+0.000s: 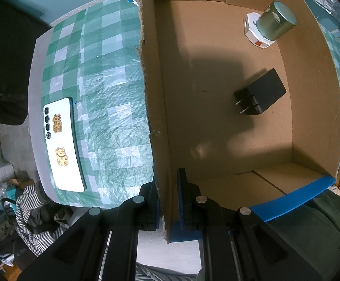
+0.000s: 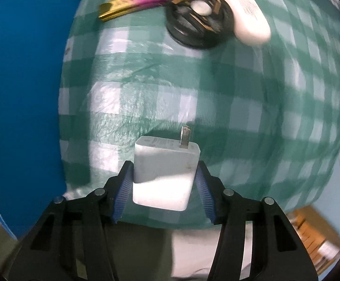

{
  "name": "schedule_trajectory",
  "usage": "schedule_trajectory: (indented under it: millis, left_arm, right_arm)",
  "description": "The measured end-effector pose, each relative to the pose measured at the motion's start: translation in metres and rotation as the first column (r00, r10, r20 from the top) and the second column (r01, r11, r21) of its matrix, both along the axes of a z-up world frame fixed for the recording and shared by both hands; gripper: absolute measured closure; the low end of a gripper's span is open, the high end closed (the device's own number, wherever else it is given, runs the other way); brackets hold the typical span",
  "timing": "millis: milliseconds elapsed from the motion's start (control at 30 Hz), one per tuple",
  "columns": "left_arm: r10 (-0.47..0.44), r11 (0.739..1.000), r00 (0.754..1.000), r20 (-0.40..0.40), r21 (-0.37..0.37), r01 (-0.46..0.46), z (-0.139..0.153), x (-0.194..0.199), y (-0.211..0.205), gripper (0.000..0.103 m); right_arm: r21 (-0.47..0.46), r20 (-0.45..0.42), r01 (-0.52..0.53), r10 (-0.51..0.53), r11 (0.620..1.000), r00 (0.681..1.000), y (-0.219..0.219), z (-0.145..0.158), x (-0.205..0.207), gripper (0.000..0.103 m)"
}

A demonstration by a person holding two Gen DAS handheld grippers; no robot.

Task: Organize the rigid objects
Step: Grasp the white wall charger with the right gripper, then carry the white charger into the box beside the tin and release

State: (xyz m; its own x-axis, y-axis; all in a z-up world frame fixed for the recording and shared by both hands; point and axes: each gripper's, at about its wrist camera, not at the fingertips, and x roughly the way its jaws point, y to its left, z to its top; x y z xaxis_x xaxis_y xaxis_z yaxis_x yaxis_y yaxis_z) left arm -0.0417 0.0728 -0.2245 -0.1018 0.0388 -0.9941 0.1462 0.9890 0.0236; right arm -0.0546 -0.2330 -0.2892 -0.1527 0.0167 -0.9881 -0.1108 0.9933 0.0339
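Observation:
My left gripper (image 1: pixel 167 187) is shut on the near left wall of the cardboard box (image 1: pixel 154 107), one finger on each side of it. Inside the box lie a black charger (image 1: pixel 261 92) and a green tin (image 1: pixel 276 21) on a white octagonal box (image 1: pixel 254 31). A white phone (image 1: pixel 63 144) with gold stickers lies on the checked cloth, left of the box. My right gripper (image 2: pixel 164 175) is shut on a white charger (image 2: pixel 164 171), prongs pointing away, held above the cloth.
In the right wrist view a pink and gold bar (image 2: pixel 134 2), a black round disc (image 2: pixel 198 28) and a white oblong device (image 2: pixel 247 11) lie at the far side of the cloth. A blue surface (image 2: pixel 22 93) fills the left. Clothes (image 1: pixel 34 220) lie below the table edge.

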Motion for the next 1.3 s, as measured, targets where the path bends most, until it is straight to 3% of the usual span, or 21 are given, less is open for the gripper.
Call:
schedule_trajectory:
  millis: [300,600,867,1300]
  left_arm:
    - [-0.006,1.000,1.000,-0.002,0.003,0.006,0.000,0.000,-0.004,0.093]
    - [0.009,1.000,1.000,0.003,-0.001,-0.009,0.002,0.002,-0.002,0.093]
    - [0.021,1.000,1.000,0.000,-0.003,-0.021,0.001,0.003,0.001,0.093]
    - [0.022,1.000,1.000,-0.004,-0.004,-0.022,0.000,0.004,0.002,0.093]
  right_arm:
    - [-0.084,0.075,-0.245,0.251,0.966,0.965,0.024,0.004,-0.001,0.050]
    - [-0.009,0.058,-0.140,0.141,0.990,0.988,0.003,-0.010,0.014,0.051]
    - [0.004,0.050,-0.138,0.137,0.990,0.989,0.005,-0.019,0.018,0.052]
    - [0.041,0.092,-0.196,0.191,0.980,0.977,0.012,0.042,0.046,0.052]
